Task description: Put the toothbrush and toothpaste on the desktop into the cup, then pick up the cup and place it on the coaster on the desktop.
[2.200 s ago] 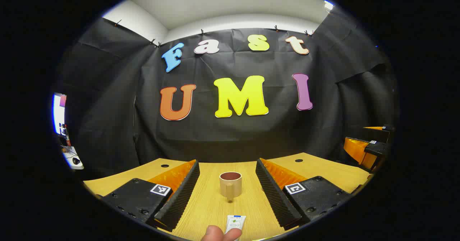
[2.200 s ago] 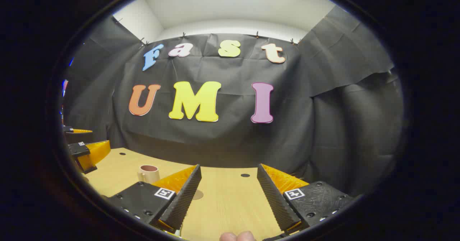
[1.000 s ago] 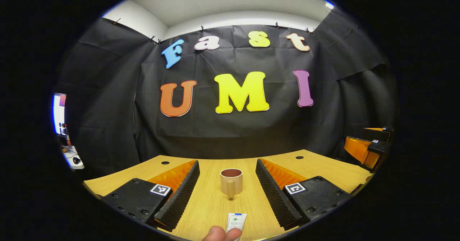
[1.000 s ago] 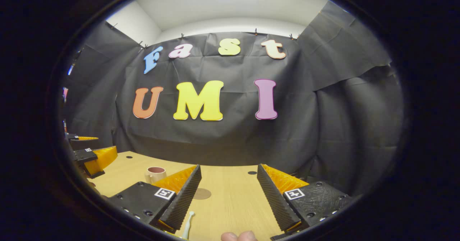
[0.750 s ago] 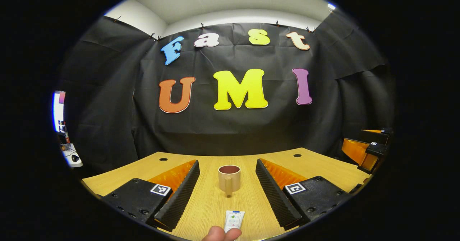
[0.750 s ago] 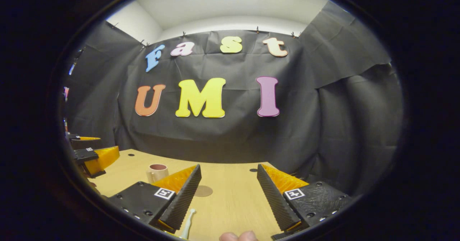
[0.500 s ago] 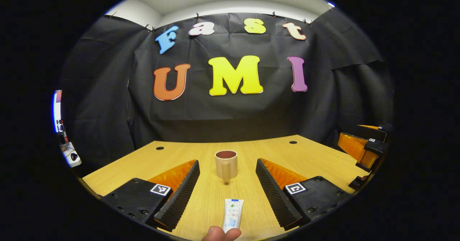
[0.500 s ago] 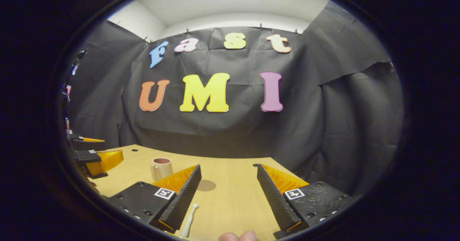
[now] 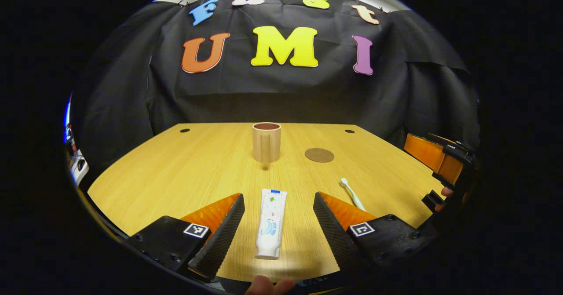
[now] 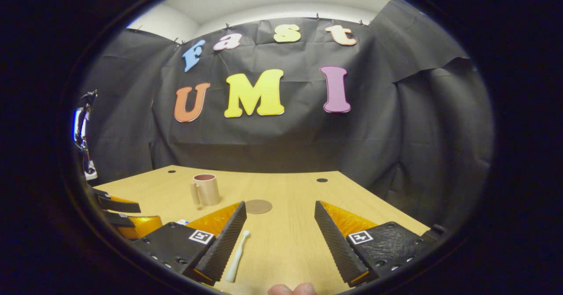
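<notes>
With both my left gripper [image 9: 279, 216] and right gripper [image 10: 280, 224] spread wide and holding nothing, I judge the soft white plastic toothpaste tube [image 9: 269, 223], lying low-centre in the left gripper view, light and squashy, best pinched mid-body.

The wooden desktop [image 9: 176, 172] carries cup [image 9: 266, 142], coaster [image 9: 319, 155], toothpaste [image 9: 270, 223] and, seemingly, toothbrush [image 9: 351, 193].

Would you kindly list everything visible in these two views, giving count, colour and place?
cup: one, tan with a reddish-brown inside, upright at the far middle of the desk, handle toward the left tool.
coaster: one, brown, flat on the desk just right of the cup.
toothpaste: one, white tube, lying between the left tool's fingers.
toothbrush: one, white, lying by the right tool's left finger.
desk: one, light wood, with cable holes near the back.
left tool: one, open, low over the toothpaste.
right tool: one, open, above the desk.
fingertips: bottom edge of both views.
</notes>
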